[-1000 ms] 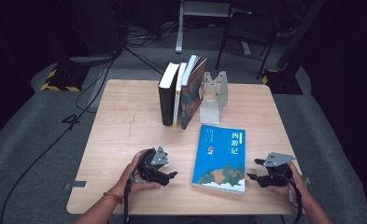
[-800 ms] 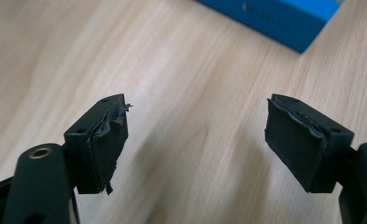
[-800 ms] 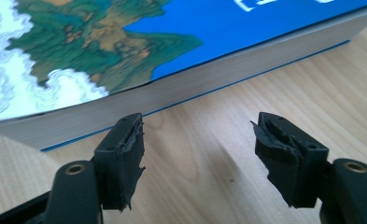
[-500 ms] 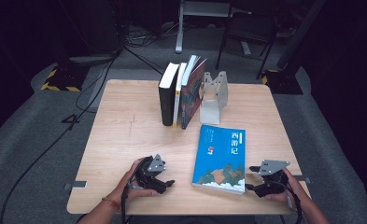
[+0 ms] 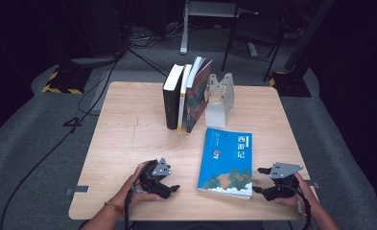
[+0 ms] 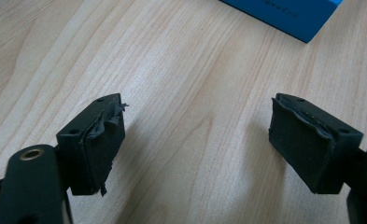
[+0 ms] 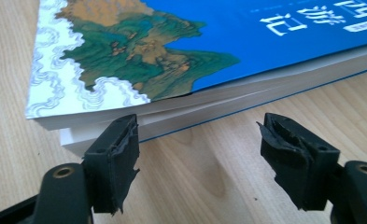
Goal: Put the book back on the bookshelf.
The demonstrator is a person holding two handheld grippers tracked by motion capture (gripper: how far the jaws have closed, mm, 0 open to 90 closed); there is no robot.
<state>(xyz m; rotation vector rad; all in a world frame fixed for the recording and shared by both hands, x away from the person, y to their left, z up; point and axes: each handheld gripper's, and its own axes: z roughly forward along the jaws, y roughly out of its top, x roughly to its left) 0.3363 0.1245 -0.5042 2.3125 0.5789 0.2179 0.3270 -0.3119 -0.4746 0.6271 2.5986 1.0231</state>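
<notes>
A blue book (image 5: 227, 160) with white characters and a landscape picture lies flat on the wooden table (image 5: 128, 134), right of centre. My right gripper (image 5: 259, 179) sits at the book's near right corner and points at it. In the right gripper view the right gripper (image 7: 200, 144) is open and its jaws have just been opening. Nothing is between them, and the book (image 7: 265, 42) lies just ahead. My left gripper (image 5: 169, 184) rests left of the book. Seen close, the left gripper (image 6: 197, 140) is open over bare wood, with the book's corner (image 6: 288, 14) beyond.
Three books (image 5: 186, 96) stand upright at the table's far middle, the rightmost leaning against a grey metal bookend (image 5: 219, 98). Cables and stand legs lie on the dark floor behind the table.
Both grippers have shifted slightly toward the table's near edge. The blue book and the standing books have not moved.
</notes>
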